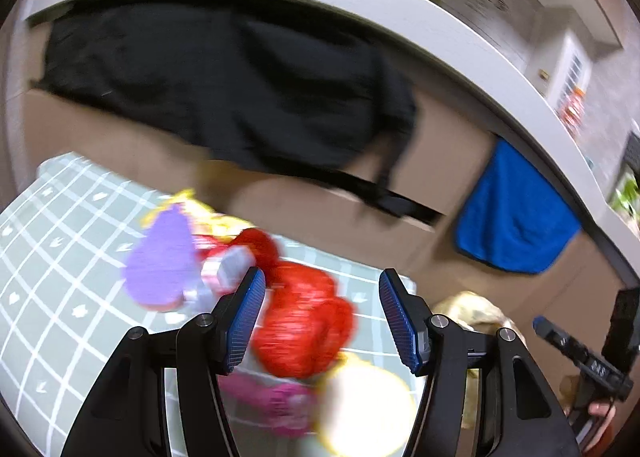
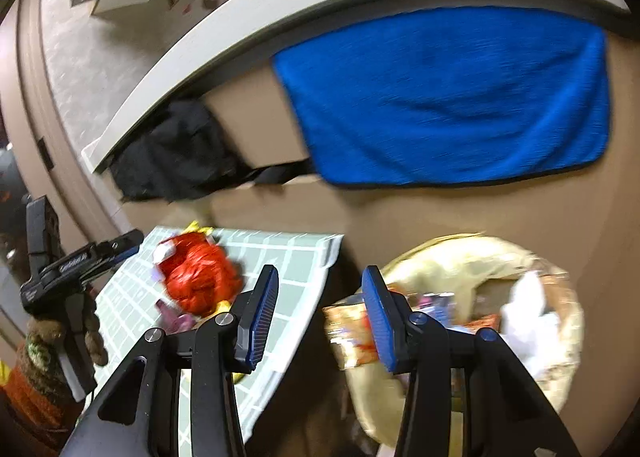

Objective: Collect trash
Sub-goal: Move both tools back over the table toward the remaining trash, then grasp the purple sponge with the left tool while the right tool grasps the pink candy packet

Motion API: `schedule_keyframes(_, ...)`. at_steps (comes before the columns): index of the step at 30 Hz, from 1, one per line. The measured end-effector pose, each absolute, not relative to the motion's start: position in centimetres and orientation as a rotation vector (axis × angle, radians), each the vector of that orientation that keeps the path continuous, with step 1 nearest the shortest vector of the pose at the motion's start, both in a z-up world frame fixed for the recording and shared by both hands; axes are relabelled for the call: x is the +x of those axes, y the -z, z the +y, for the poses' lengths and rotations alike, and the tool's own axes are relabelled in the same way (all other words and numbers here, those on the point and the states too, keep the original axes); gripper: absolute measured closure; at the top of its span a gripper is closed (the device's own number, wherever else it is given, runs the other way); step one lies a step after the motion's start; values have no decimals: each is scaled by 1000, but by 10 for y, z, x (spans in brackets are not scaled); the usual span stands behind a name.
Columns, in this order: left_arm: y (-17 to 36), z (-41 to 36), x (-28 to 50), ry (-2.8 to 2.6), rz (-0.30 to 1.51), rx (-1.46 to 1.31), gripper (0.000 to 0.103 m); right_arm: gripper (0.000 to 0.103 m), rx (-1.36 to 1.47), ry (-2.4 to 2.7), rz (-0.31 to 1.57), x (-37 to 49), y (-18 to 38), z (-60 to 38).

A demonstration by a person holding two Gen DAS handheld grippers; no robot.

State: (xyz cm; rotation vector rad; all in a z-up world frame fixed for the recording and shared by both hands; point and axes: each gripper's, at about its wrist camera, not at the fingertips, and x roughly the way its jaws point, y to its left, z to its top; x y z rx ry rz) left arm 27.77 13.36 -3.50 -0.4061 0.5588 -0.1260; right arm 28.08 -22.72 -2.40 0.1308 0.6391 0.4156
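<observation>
On the checked mat (image 1: 60, 257): one crinkled red wrapper (image 1: 304, 321), one purple (image 1: 160, 261); both grippers, left (image 1: 322, 317) and right (image 2: 320, 313), gape empty.

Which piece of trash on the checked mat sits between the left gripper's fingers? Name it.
The red crumpled wrapper. It lies between the open left gripper fingers, untouched; the purple piece and pink piece lie outside that gap.
</observation>
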Motion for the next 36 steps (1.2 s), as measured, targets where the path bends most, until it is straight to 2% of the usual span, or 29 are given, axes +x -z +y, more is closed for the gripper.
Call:
schedule_keyframes(7, 62, 193, 278, 81, 582, -466, 42, 61, 78, -489, 692, 282, 41, -170)
schedule_keyframes(9, 69, 206, 285, 112, 599, -500, 37, 61, 73, -505, 705, 281, 46, -159)
schedule_keyframes(11, 72, 216, 298, 130, 606, -503, 34, 61, 70, -518, 717, 282, 51, -147)
schedule_keyframes(18, 93, 245, 363, 69, 709, -499, 34, 61, 58, -540, 767, 284, 69, -122)
schedule_keyframes(27, 124, 236, 381, 48, 815, -481, 31, 61, 72, -533, 820, 284, 85, -127)
schedule_keyframes(36, 122, 228, 345, 84, 871, -470, 31, 61, 53, -580, 848, 275, 90, -115)
